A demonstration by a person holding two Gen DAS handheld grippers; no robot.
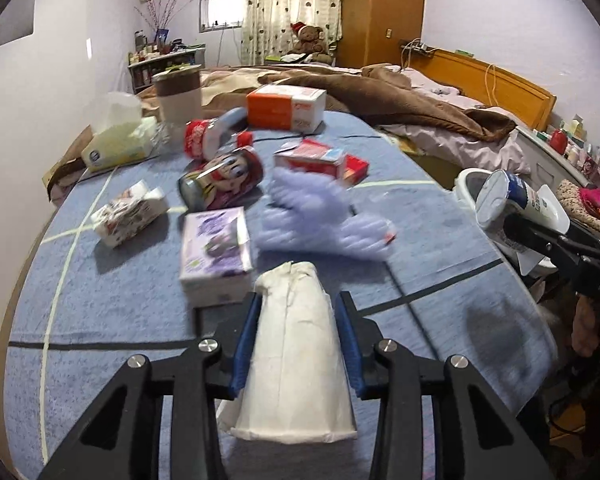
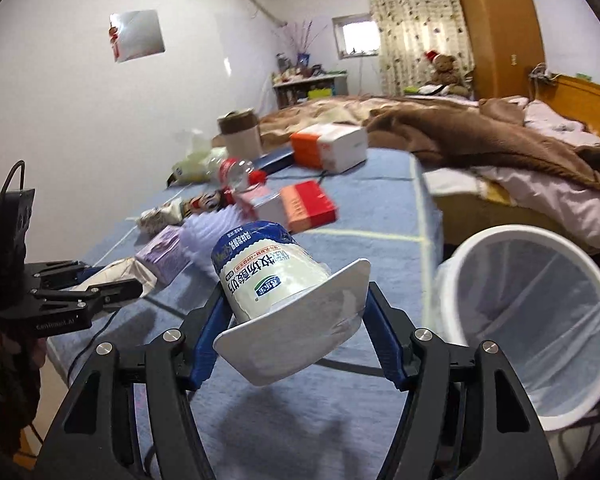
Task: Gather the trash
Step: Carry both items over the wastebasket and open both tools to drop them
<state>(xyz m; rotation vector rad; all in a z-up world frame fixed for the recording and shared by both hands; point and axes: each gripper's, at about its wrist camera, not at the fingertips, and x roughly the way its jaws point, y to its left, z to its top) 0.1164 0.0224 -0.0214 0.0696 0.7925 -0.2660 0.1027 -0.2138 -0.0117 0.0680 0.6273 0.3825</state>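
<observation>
Trash held: one tissue wad [image 1: 296, 344], one yogurt cup [image 2: 272, 276].

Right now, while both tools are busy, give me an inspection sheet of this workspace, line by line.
Surface: blue cloth with pale and dark lines, over the table.
Job's things: white paper wad in the left tool; yogurt cup in the right tool; white lined bin beside the table.
Clutter: orange-white box, red carton, purple box, printed can, tissue pack, lilac cloth.
Grippers: both closed on their items.
Cables: black cable on the left tool's body.
Surroundings: bed with brown blanket, teddy bear, curtain.
</observation>
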